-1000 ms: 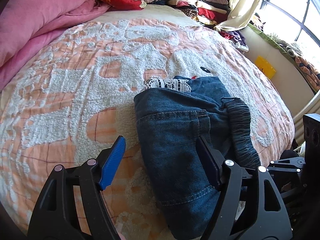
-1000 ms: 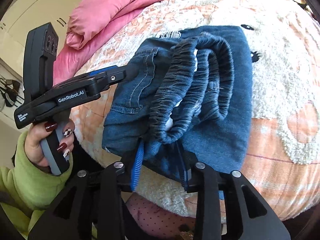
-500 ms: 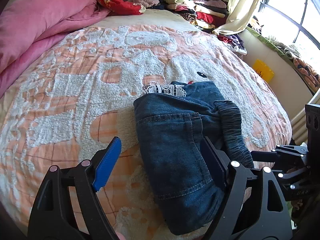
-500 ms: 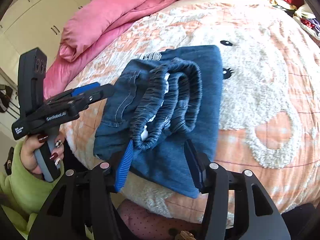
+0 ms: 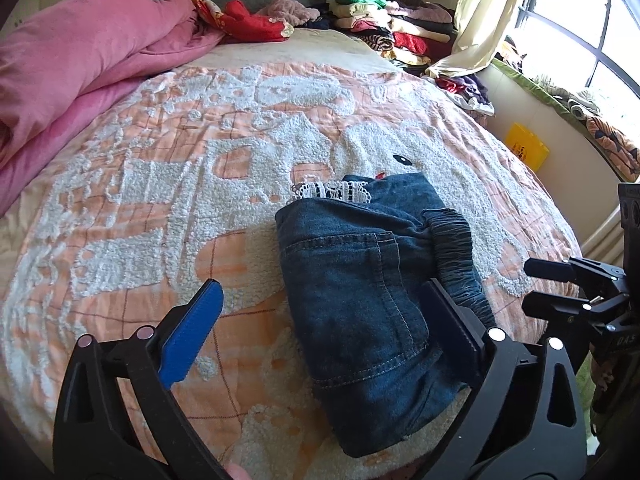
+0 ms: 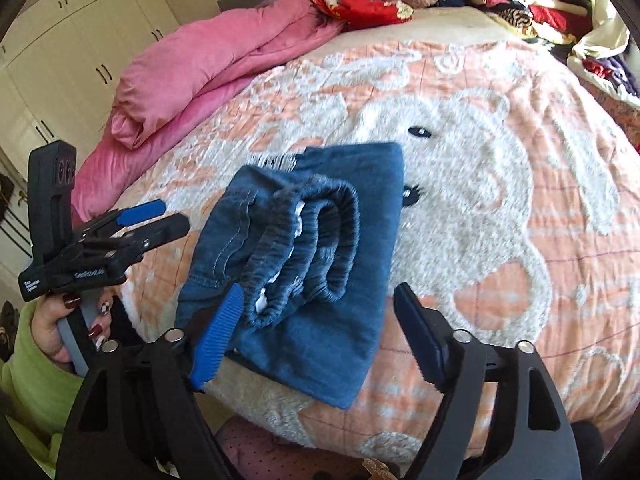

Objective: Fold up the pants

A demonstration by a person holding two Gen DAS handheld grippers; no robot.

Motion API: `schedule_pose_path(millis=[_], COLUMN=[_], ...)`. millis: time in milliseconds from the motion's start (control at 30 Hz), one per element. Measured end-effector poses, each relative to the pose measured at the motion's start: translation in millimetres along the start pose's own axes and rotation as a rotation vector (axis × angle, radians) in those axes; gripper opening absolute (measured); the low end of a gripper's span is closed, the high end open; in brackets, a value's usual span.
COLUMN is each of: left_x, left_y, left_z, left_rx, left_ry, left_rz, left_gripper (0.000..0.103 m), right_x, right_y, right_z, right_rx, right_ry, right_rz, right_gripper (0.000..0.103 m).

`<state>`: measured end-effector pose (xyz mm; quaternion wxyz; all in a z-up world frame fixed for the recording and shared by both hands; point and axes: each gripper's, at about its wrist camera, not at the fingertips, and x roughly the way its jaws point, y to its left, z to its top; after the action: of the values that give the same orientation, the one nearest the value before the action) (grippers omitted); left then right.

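The dark blue denim pants (image 5: 360, 280) lie folded in a compact bundle near the front edge of the bed, with the gathered elastic waistband (image 6: 316, 248) on top and a white lace trim (image 5: 332, 191) at the far end. My left gripper (image 5: 320, 320) is open and empty, just above the near end of the bundle. My right gripper (image 6: 316, 332) is open and empty, a little back from the waistband. The left gripper also shows in the right wrist view (image 6: 156, 220), open, left of the pants.
The bed carries a peach and white tufted cover (image 5: 160, 184). A pink duvet (image 5: 80, 64) is heaped at the left. Stacked clothes (image 5: 384, 20) sit at the head. A window (image 5: 580, 28) and a yellow box (image 5: 526, 148) are at the right.
My right gripper opened, let go of the pants and drew back. My left gripper also drew back a little. The bundle stays on the bed.
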<state>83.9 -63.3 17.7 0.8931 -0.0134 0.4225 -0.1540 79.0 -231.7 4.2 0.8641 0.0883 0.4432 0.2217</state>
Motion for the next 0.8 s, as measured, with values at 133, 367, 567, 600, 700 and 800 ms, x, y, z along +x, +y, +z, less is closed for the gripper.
schedule_pose_path(millis=[133,367,567,600,700,800], left_x=[-4,-3,6,9,19,32], left_y=[2,5,9,10,10,11], left_z=[1,-1,-4,-5,-7,-9], left_rx=[0.001,-0.009,-0.023,-0.024,-0.032,-0.047], left_ry=[-0.002,0.003,0.020,0.024,0.038,0.062], left_rz=[0.006,0.017,0.026,0.025,0.019,0.011], left_gripper=[0.093,0.093,0.093,0.093,0.093,0.093], right_x=[-6,-10,0,4,17,34], right_y=[-2,-4,-10,-12,-21,-31], right_z=[3,12,19,20,21,22], right_rx=[-0.018,-0.040,-0.064,-0.063,-0.046,-0.012], right_ry=[-0.021,-0.046,-0.035,-0.025,0.005,0.040], right_rz=[-0.015,-0.042,-0.076,-0.082,-0.071,-0.041], right_gripper=[0.083,0.083,0.083,0.083,0.083,0.078])
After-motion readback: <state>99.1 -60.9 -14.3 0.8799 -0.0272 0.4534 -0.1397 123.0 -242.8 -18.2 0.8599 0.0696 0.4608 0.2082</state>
